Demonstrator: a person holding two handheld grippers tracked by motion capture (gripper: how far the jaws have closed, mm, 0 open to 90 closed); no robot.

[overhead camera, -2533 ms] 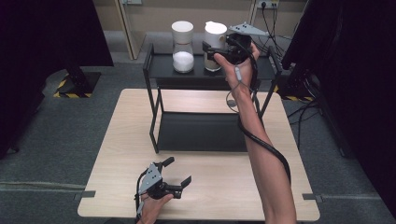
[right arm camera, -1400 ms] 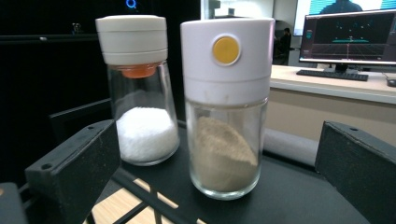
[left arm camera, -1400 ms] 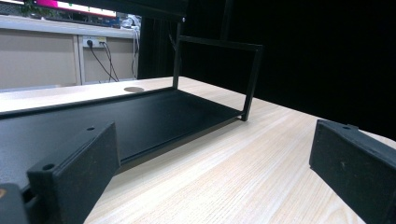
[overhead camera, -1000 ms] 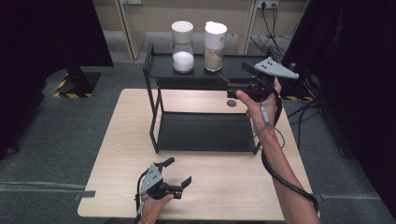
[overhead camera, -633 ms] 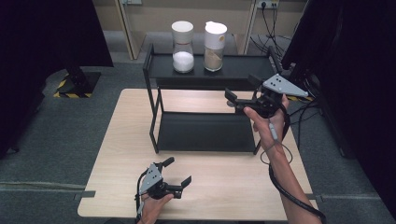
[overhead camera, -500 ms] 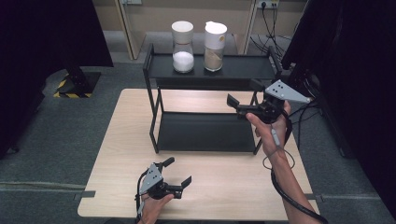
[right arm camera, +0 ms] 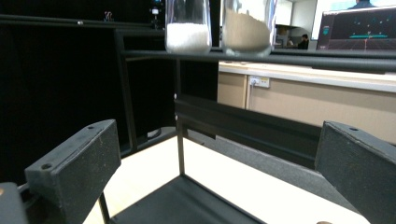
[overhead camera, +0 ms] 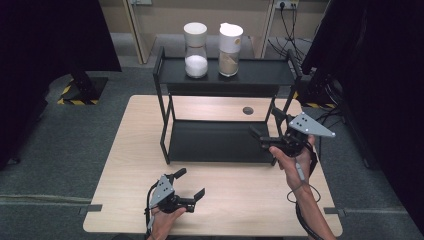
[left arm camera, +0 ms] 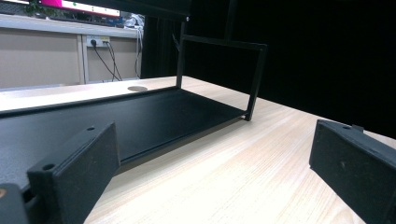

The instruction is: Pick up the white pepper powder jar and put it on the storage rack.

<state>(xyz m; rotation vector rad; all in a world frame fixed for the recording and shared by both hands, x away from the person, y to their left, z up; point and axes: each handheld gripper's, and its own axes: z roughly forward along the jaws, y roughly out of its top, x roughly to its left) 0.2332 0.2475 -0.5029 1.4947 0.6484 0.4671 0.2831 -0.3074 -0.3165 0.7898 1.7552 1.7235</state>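
**Right gripper back from the shelf, both jars left standing on top**

Nearest the person, the left gripper (overhead camera: 186, 195) rests low over the front of the wooden table (overhead camera: 125, 165), exactly where it lay two and a half seconds ago. Its jaws stand wide apart with nothing between them; in the left gripper view only bare tabletop lies between the two black pads.

Farther in, the right gripper (overhead camera: 270, 131) hangs at the right end of the black rack (overhead camera: 165, 125), level with the lower tray. Two and a half seconds ago it was up at the top shelf, at the jar of tan powder (overhead camera: 230, 42); it has since drawn back and down towards the person. Its jaws are spread wide and carry nothing.

At the far side, that jar stands upright on the top shelf (overhead camera: 270, 75), just beside the jar of white grains (overhead camera: 196, 42), the two close but apart. From the right gripper view both rise above the shelf rail, seen from below.

My reading: the placing of the tan jar looks finished, and the right hand is retreating to rest.

No brand or label can be read on either jar. A lit screen glows behind the rack in the right gripper view, its text too small to make out.
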